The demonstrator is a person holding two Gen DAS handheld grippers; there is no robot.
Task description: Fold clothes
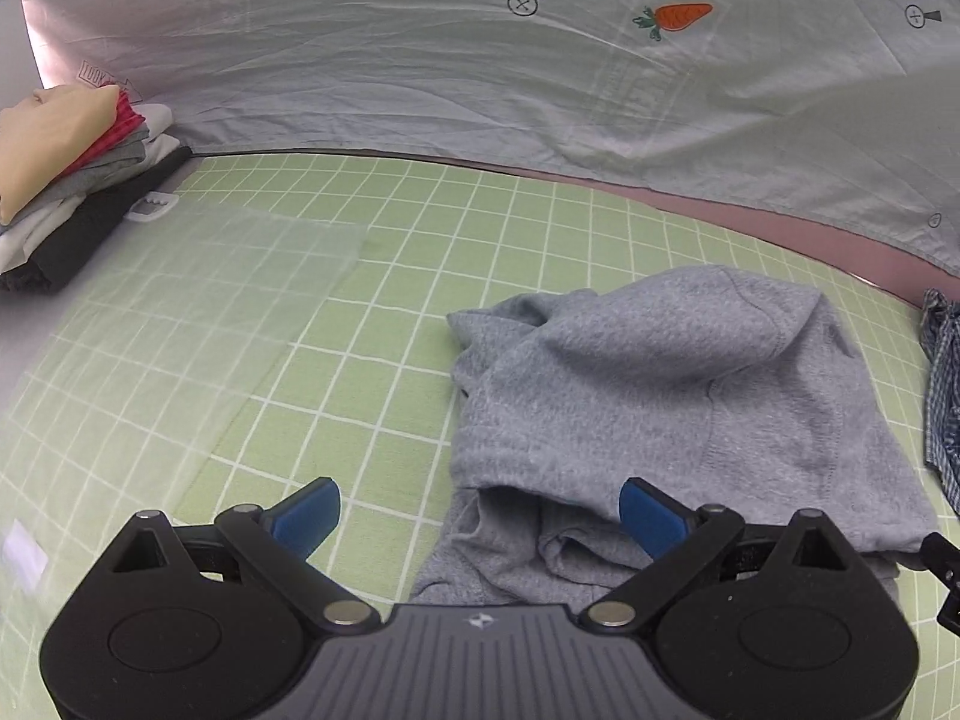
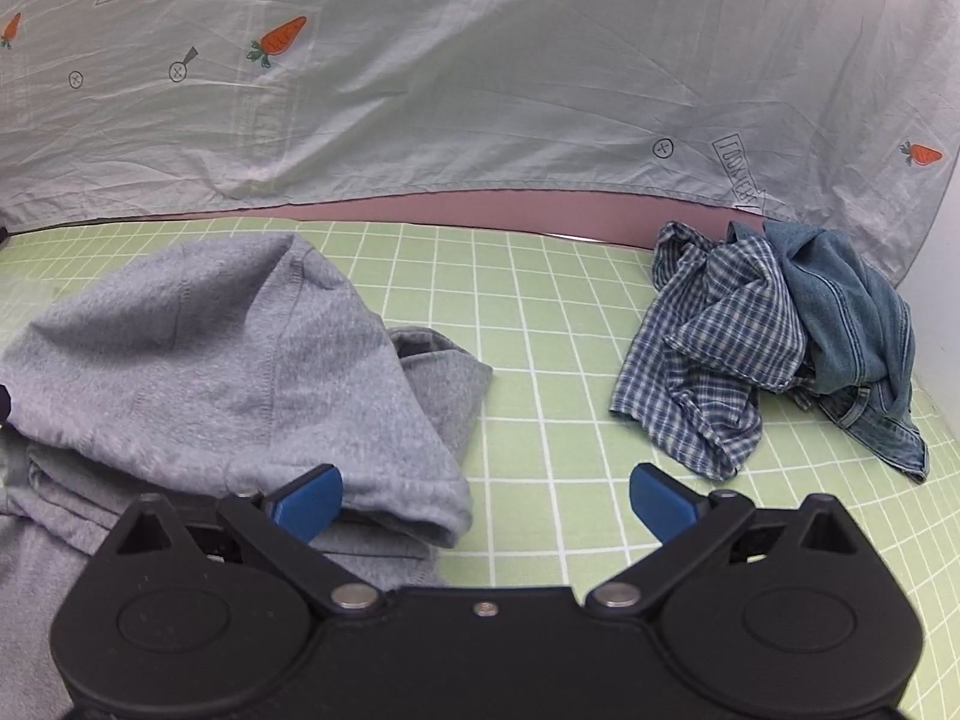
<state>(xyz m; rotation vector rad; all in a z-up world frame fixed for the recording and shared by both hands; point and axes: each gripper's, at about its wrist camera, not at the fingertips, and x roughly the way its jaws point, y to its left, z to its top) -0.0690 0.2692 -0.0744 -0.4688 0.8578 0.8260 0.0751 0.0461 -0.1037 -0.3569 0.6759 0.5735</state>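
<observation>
A crumpled grey sweatshirt lies on the green checked mat. My left gripper hovers open over the garment's near left edge; one blue pad is over the mat, the other over the grey cloth. In the right wrist view the same grey sweatshirt fills the left side, its ribbed hem rolled toward me. My right gripper is open above the hem's right end, its left pad over the fabric and its right pad over bare mat. Nothing is held by either one.
A stack of folded clothes sits at the mat's far left. A crumpled blue plaid shirt and a denim garment are heaped at the far right. A pale carrot-print sheet hangs behind. A clear plastic sheet lies on the mat.
</observation>
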